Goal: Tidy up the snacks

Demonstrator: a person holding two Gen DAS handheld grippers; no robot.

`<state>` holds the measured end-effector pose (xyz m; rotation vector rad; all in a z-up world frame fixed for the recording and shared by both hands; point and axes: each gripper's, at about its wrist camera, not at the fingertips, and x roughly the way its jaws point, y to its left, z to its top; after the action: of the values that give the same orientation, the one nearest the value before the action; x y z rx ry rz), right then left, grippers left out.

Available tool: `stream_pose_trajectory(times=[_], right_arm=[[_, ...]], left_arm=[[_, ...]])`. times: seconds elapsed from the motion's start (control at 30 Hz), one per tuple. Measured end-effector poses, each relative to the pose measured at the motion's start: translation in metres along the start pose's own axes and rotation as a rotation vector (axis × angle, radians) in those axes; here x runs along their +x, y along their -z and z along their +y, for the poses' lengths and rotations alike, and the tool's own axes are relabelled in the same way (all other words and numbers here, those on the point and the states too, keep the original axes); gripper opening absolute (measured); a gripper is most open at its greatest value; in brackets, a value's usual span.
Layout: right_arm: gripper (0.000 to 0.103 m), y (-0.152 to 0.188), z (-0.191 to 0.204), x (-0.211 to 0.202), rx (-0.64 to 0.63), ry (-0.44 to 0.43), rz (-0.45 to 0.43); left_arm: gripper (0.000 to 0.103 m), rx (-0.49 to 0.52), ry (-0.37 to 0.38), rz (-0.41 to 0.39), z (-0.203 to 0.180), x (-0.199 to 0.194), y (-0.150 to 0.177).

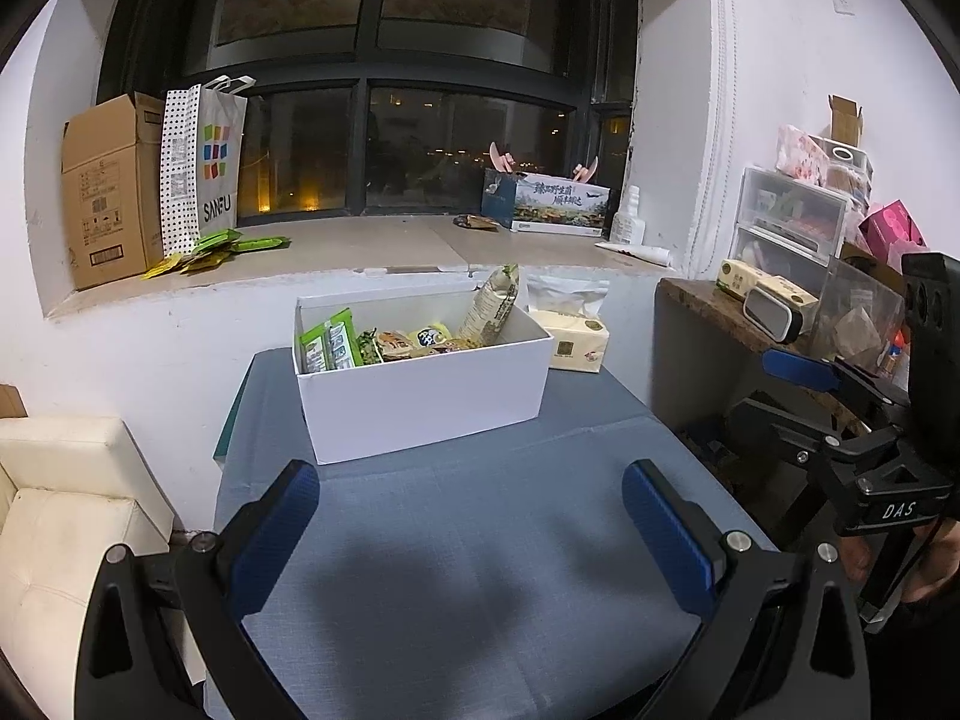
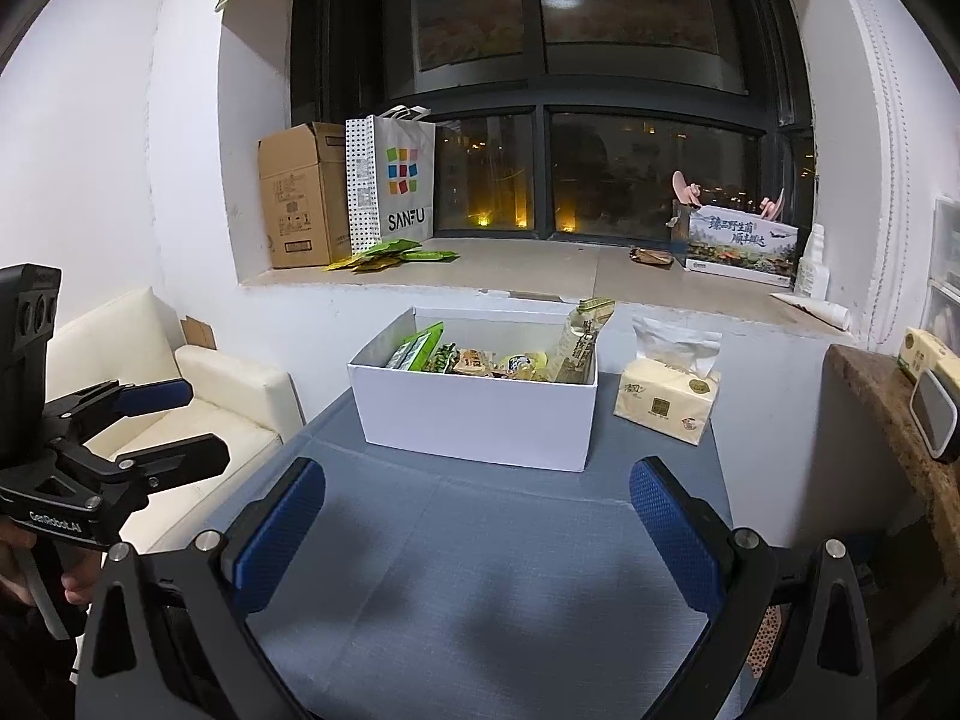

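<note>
Above the blue-grey tablecloth (image 1: 480, 540), low in both wrist views, I hold my left gripper (image 1: 471, 531) and my right gripper (image 2: 477, 531) with their blue-padded fingers spread wide and nothing between them. At centre frame, a white box (image 1: 420, 402) sits on the cloth toward its far edge, packed with snack packets (image 1: 384, 348): green wrappers stand at its left end, and a tall pale bag (image 1: 495, 303) leans up above the rim at its right end. Just right of the box stands a pack of tissues (image 2: 666, 402), near it but not clearly touching. On the windowsill (image 1: 360, 246) behind, in the upper left of the frame, a brown carton (image 1: 111, 192) and a SANFU shopping bag (image 1: 207, 171) stand side by side, with more green snack packets (image 1: 210, 249) scattered at their foot. Toward the right of the sill lies a printed gift box (image 1: 552, 207).
</note>
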<state>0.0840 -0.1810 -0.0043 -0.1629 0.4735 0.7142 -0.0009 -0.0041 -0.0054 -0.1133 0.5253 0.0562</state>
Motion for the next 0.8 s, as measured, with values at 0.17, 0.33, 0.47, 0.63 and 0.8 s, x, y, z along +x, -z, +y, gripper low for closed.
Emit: stream_pose_trajectory(times=[0.17, 0.33, 0.47, 0.63, 0.8], right_arm=[[0.103, 0.0001, 0.0006, -0.0001, 0.002, -0.002, 0.000], [0.103, -0.0002, 0.0006, -0.0008, 0.005, -0.005, 0.000], [0.103, -0.0004, 0.0013, -0.0007, 0.005, -0.003, 0.002], [0.103, -0.0005, 0.0018, 0.0003, 0.003, -0.002, 0.005], [0.103, -0.0005, 0.0022, 0.0004, 0.002, -0.001, 0.006]], left_arm=[[0.103, 0.000, 0.002, 0.001, -0.0002, 0.0006, 0.0001], [0.103, 0.001, 0.004, 0.003, 0.0007, 0.0010, 0.0004], [0.103, 0.000, 0.005, 0.006, 0.0009, 0.0019, 0.0013], [0.103, 0.001, 0.006, 0.008, 0.0008, 0.0028, 0.0015], [0.103, 0.001, 0.005, 0.008, 0.0007, 0.0029, 0.0017]])
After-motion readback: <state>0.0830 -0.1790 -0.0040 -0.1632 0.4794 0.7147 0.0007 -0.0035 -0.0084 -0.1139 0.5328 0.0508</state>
